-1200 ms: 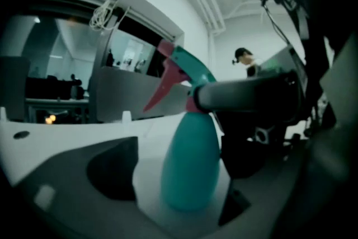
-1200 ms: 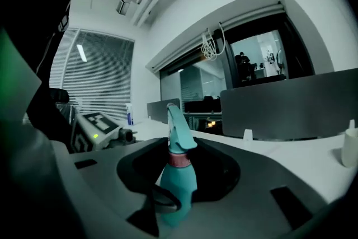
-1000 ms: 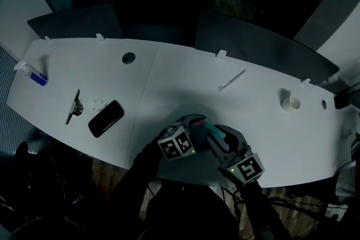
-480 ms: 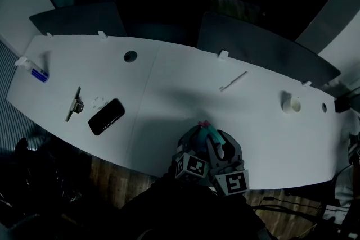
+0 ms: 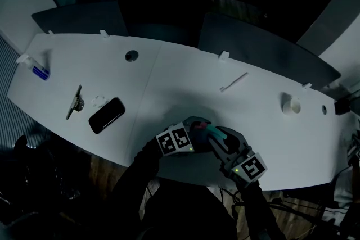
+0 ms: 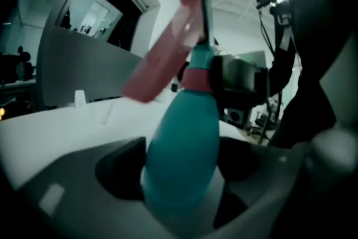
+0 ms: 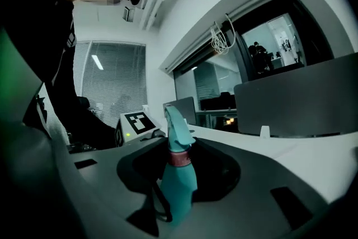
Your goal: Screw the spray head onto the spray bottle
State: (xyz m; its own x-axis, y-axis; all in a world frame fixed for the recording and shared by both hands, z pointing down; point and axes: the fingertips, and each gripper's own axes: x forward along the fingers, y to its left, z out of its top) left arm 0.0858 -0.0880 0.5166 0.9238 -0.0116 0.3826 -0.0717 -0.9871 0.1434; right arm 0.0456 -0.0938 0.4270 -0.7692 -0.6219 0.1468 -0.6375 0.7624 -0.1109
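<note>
Head view: spray bottle (image 5: 212,132) is held over the tabletop's (image 5: 169,81) near edge, between left claw (image 5: 197,135) and right claw (image 5: 218,143).
Left gripper view: jaws, just closing, are clenched on the bottle's body; spray head (image 6: 168,53) is seen on its neck.
Right gripper view: bottle is gripped low, upright.

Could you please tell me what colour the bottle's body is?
Teal. The bottle shows best in the left gripper view.
</note>
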